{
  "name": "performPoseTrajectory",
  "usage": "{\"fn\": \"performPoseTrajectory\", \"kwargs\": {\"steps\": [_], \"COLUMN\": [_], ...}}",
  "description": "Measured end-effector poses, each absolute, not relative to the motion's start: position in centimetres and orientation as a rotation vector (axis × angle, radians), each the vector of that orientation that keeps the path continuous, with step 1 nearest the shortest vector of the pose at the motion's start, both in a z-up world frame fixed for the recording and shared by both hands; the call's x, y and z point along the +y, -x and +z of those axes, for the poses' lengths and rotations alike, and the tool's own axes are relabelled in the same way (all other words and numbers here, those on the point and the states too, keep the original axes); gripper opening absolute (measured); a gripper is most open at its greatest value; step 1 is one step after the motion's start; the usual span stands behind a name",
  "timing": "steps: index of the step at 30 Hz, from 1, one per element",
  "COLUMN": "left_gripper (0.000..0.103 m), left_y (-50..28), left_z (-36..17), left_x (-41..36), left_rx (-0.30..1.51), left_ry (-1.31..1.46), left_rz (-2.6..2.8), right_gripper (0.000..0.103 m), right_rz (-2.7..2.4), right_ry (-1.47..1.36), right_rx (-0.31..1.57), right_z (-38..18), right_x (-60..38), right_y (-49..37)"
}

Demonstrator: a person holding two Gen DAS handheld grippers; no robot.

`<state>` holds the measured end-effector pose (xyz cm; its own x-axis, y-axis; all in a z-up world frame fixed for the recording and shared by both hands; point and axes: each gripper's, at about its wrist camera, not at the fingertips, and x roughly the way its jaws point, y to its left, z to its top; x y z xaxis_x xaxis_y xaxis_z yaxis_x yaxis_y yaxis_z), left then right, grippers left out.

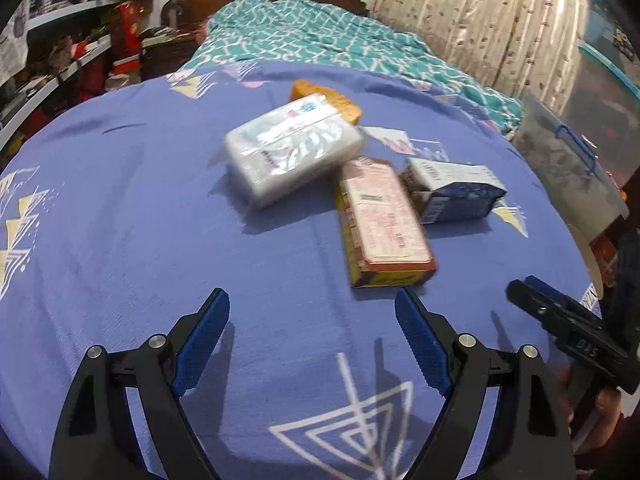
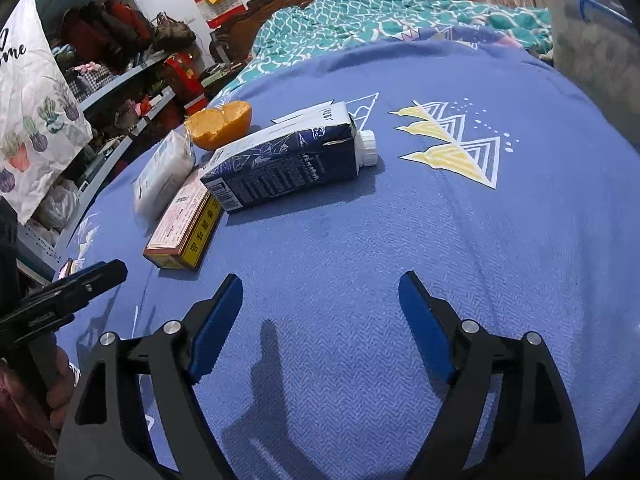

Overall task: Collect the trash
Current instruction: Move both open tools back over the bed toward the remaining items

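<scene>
Both claws are hovering over the blue bedspread point(image 2: 480, 280) on the bed, and both are standing apart with nothing between the jaws. The left claw point(image 1: 312, 328) is facing the trash pile; the right claw point(image 2: 320, 312) is waiting just beside it.

The trash is lying in one cluster near the middle of the bed:
- Tissue pack point(image 1: 294, 152): soft, light, slippery wrap. Grip across the narrow width.
- Flat cardboard box point(image 1: 384, 224): stiff, probably light, and lying nearest the left claw. Grip across its long side edges.
- Milk carton point(image 2: 288, 160): lying on its side, cap point(image 2: 369, 148) pointing away from the other items. Likely empty and crushable; clamp gently across the body.
- Orange peel point(image 2: 218, 126): limp, moist, irregular. Pinch the rim.
</scene>
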<state>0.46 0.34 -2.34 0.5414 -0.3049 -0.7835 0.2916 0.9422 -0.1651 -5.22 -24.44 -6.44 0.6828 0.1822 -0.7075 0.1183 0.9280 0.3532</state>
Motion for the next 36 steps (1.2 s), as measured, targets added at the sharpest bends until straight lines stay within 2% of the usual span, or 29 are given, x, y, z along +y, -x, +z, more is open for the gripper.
{"fn": "performPoseTrajectory", "kwargs": {"steps": [9,13,16,36], "left_gripper": [0.081,0.086,0.095,0.095], "left_y": [-1.8,-1.8,-1.9,-1.1], "left_z": [-3.7,-3.9,-4.0,-4.8], "left_x": [1.9,1.9,1.8,0.5], "left_rx": [0.989,0.990,0.996,0.971], "left_ry": [0.072,0.079,0.093,-0.045], "left_rz": [-0.310,-0.308,-0.321,-0.307], "right_gripper": [0.089,0.093,0.099,0.100], "right_rz": [0.056,0.076,0.099,0.076], "right_ry": [-0.372,-0.376,-0.369,-0.294], "right_rx": [0.827,0.826,0.834,0.856], "right_z": [-6.4,-6.5,-6.5,-6.5], "right_x": [-24.1,-24.1,-23.9,-23.0], "right_y": [4.8,4.7,4.5,4.1]}}
